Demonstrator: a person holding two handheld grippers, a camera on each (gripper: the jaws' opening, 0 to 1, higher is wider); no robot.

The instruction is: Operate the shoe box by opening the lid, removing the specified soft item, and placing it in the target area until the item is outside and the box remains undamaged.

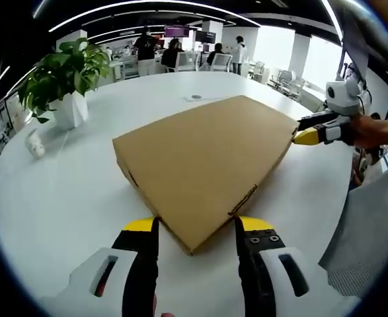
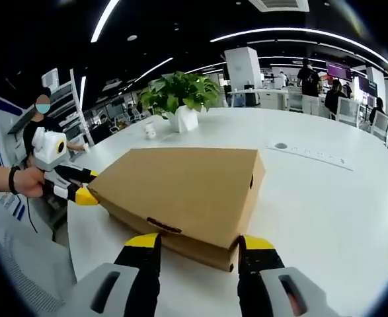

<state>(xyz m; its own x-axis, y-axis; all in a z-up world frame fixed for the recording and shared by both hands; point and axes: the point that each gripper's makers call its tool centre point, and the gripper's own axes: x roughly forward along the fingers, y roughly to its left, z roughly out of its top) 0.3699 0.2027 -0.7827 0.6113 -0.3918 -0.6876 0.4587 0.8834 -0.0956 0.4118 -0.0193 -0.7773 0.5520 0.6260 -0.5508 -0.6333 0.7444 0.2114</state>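
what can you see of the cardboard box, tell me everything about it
The flat brown cardboard shoe box lies closed on the round white table, lid down and undamaged, with small tab slots along its edges. One corner sits between the left gripper's open yellow-tipped jaws; another sits between the right gripper's open jaws.

the left gripper view sits low at one corner of the shoe box (image 1: 203,162), facing across the table (image 1: 61,198). the right gripper view looks from the opposite corner. both are close and share the box, table and plant (image 2: 178,92).
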